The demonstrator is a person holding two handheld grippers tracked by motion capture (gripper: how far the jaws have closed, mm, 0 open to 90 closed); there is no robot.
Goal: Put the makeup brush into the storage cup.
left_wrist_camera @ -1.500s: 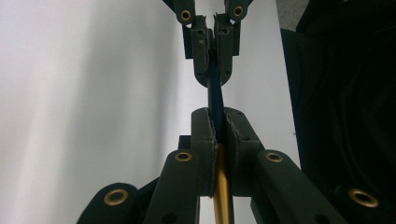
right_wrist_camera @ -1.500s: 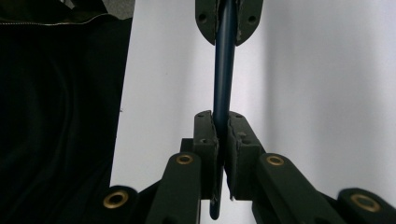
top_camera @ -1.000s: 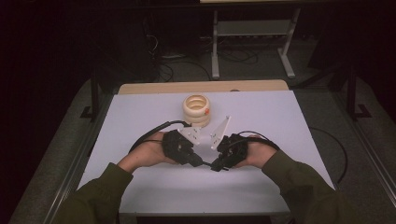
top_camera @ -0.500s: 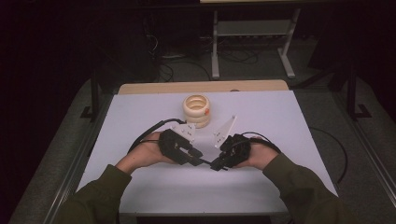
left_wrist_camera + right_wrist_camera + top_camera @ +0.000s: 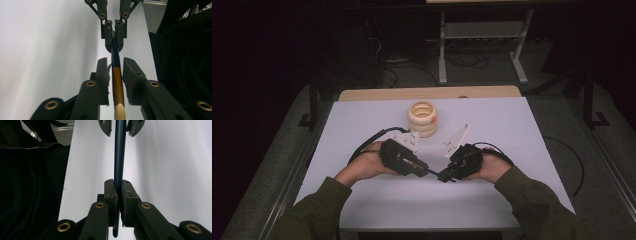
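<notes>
A slim paintbrush with a dark blue handle, a gold metal ferrule and a pale bristle tip [image 5: 117,82] spans the gap between the two grippers, low over the white table top [image 5: 512,130]. In the high view its long axis runs roughly from 10 o'clock to 4 o'clock between the hands, and there it shows as little more than a thin dark line [image 5: 432,172], too small to read in detail. In the left gripper view the brush runs straight from 6 to 12 o'clock: bristles at the bottom edge, cut off by the frame, then the gold ferrule, then the blue handle pointing away.

The left gripper [image 5: 115,72] has its jaws standing just beside the ferrule with a sliver of daylight on both sides, so it is released and not pressing; its jaws have just been closing in around the brush. The right gripper [image 5: 118,191] is clenched on the blue handle, its pads tight against it, and the handle's tail end passes down between the jaws to the 6 o'clock edge of the right gripper view.

A stack of cream-coloured rings [image 5: 422,117] stands at 12 o'clock from the hands, well apart from them. Dark sleeve fabric [image 5: 30,195] blocks the 9 o'clock side of the right gripper view
</notes>
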